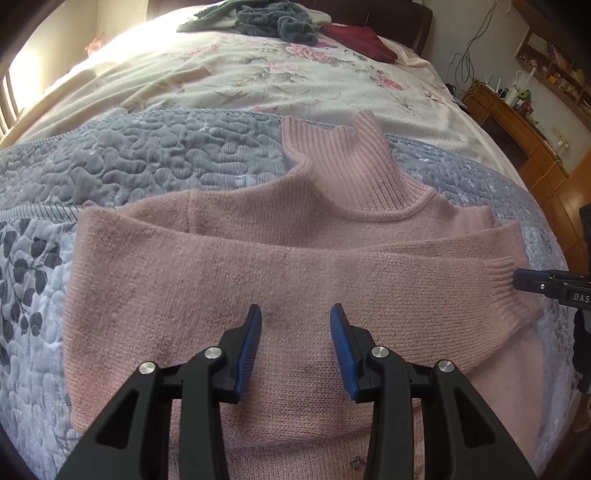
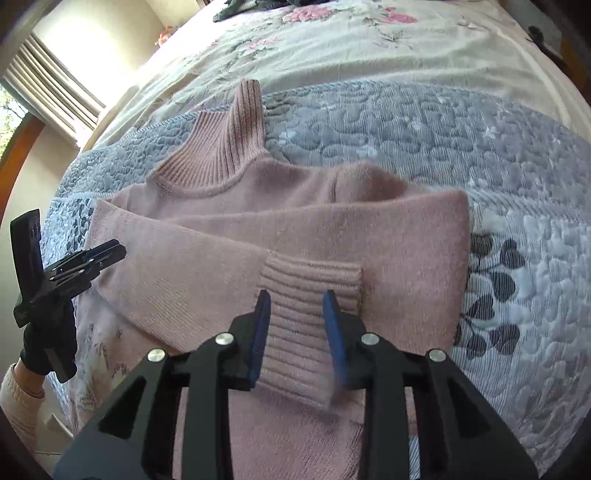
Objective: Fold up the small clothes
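A pink knit sweater [image 1: 229, 280] with a ribbed turtleneck [image 1: 343, 162] lies flat on the bed, both sleeves folded across its chest. My left gripper [image 1: 296, 314] hovers open over the middle of the folded sleeves, nothing between its blue pads. Seen from the right wrist, the sweater [image 2: 388, 251] fills the centre, and my right gripper [image 2: 296, 299] stands open with the ribbed sleeve cuff [image 2: 306, 291] lying between its fingers. That cuff [image 1: 506, 295] meets the right gripper's tip [image 1: 526, 282] at the sweater's right side. The left gripper [image 2: 105, 254] shows at far left.
A grey-blue quilted blanket [image 1: 155, 147] lies under the sweater, over a floral sheet [image 1: 295, 74]. More clothes [image 1: 266, 18] are piled at the far end of the bed. A wooden desk [image 1: 517, 122] stands to the right. A gloved hand [image 2: 48, 332] holds the left gripper.
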{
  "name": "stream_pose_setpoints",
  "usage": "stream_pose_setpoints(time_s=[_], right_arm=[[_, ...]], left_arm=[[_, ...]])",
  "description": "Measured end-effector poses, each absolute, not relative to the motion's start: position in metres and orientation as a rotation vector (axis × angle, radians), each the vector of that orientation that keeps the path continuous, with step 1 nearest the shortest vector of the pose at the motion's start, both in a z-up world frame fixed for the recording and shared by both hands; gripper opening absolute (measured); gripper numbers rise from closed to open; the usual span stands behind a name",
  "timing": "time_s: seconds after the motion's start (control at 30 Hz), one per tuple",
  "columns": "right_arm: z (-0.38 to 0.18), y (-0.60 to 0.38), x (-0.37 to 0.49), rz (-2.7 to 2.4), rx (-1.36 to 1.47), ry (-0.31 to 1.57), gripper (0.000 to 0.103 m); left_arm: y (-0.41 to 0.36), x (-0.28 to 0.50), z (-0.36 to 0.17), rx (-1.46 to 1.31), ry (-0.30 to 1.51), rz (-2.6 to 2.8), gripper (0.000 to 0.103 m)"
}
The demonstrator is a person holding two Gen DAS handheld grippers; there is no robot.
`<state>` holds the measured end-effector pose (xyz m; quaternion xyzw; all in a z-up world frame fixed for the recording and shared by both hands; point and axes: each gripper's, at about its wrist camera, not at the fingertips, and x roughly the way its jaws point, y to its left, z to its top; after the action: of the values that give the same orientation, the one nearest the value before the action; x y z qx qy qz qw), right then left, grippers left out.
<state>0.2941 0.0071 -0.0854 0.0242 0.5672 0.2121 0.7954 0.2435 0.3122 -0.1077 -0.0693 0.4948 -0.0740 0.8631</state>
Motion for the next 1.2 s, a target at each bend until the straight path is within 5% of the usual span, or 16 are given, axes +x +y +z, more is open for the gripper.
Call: stream_pose_setpoints(time_s=[0.33,0.6,0.67,0.73,0.8,1.2], right_arm=[[-0.087,0.068,0.427,0.533,0.262,1.198,0.06],[-0.126,0.103,0.476,0.513,0.276,1.253,0.066],[-0.131,0.11,0.477,0.521,0.248,1.255,0.059],[-0.133,0.115,0.475,0.565,0.247,1.248,0.022],[-0.124,0.116,0.467,0.609,0.249,1.204,0.018],[-0.053,0.091,0.37,0.752,0.078,0.976,0.017]], left_arm=[[0.326,0.375,-0.1,-0.351,1.06,-0.122,0.049],[0.319,0.432,-0.14,-0.411,1.143,-0.1,0.047],[0.311,0.433,-0.143,-0.406,1.129,-0.124,0.043],[0.304,0.431,-0.144,-0.372,1.125,-0.138,0.016],[0.303,0.425,-0.139,-0.376,1.092,-0.181,0.009],[0.311,0.338,-0.066,-0.316,0.857,-0.391,0.008]])
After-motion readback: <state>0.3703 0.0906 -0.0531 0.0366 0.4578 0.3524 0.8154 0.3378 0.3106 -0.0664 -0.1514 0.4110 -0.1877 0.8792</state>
